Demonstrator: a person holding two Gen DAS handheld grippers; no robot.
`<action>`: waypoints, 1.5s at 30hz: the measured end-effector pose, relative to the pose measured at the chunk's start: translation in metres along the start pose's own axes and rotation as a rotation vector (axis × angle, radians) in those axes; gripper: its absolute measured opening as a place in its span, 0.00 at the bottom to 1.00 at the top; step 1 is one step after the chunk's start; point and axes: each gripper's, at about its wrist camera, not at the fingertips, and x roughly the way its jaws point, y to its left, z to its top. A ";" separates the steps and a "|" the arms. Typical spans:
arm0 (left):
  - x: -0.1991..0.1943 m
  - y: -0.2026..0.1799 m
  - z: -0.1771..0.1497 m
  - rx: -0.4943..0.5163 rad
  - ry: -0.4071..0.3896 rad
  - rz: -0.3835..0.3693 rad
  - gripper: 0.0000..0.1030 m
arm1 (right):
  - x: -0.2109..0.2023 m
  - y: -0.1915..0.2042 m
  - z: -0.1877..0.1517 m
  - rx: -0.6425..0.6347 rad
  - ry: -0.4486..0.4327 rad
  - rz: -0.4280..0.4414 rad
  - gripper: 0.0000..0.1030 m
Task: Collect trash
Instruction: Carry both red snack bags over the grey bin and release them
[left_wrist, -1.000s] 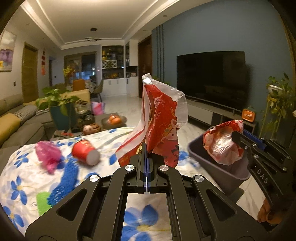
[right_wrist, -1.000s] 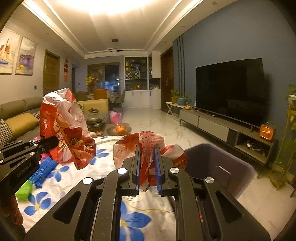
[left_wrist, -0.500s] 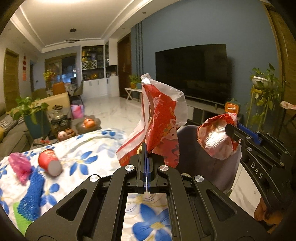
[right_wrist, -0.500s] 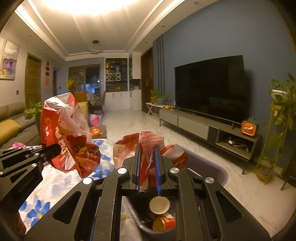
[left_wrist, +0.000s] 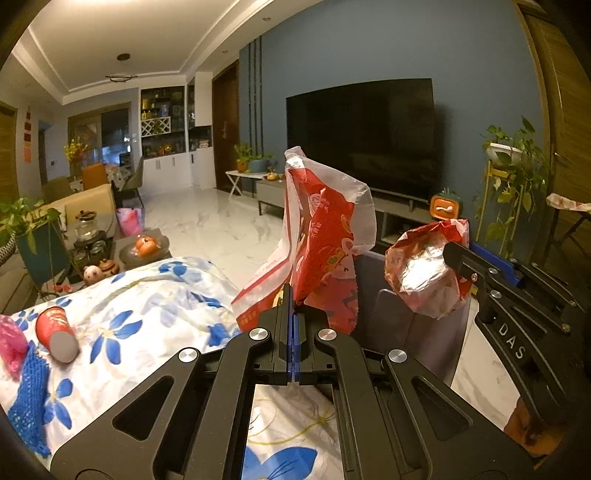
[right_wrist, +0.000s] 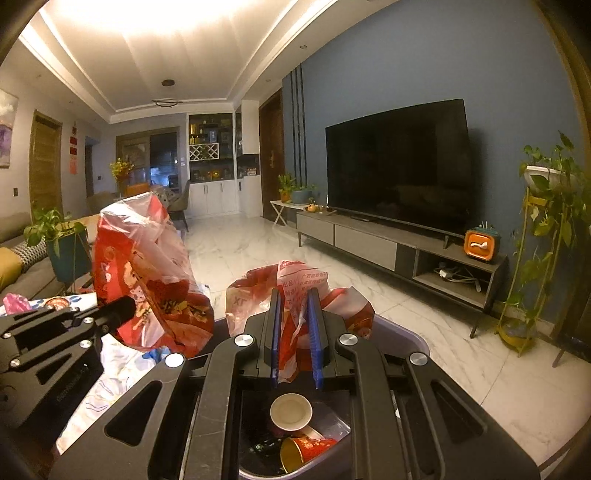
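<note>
My left gripper (left_wrist: 292, 295) is shut on a red and clear snack bag (left_wrist: 325, 236), held upright at the table's right edge beside the grey trash bin (left_wrist: 391, 314); the bag also shows in the right wrist view (right_wrist: 147, 273). My right gripper (right_wrist: 294, 295) is shut on a crumpled red foil wrapper (right_wrist: 295, 295) and hangs over the bin's opening (right_wrist: 406, 339); the wrapper also shows in the left wrist view (left_wrist: 424, 277). Paper cups (right_wrist: 291, 411) lie inside the bin. A red paper cup (left_wrist: 55, 332) and a pink wrapper (left_wrist: 11, 347) lie on the table.
The table wears a white cloth with blue flowers (left_wrist: 147, 314). A blue net piece (left_wrist: 29, 398) lies at its left. A TV stand (right_wrist: 399, 247) and a plant stand (right_wrist: 543, 240) line the blue wall across marble floor. A low side table (left_wrist: 144, 251) stands behind.
Both grippers swung right, from over the table toward the bin. The right gripper now hangs over the bin's opening and its contents show below. Both grips are unchanged.
</note>
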 end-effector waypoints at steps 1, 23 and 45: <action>0.004 0.000 -0.001 -0.001 0.004 -0.004 0.00 | 0.001 0.000 0.000 0.000 0.001 -0.002 0.14; 0.048 -0.009 -0.008 -0.016 0.050 -0.087 0.00 | 0.010 0.005 0.006 0.023 0.010 -0.026 0.17; 0.060 0.001 -0.011 -0.067 0.071 -0.100 0.42 | 0.010 -0.009 0.007 0.069 -0.015 -0.028 0.37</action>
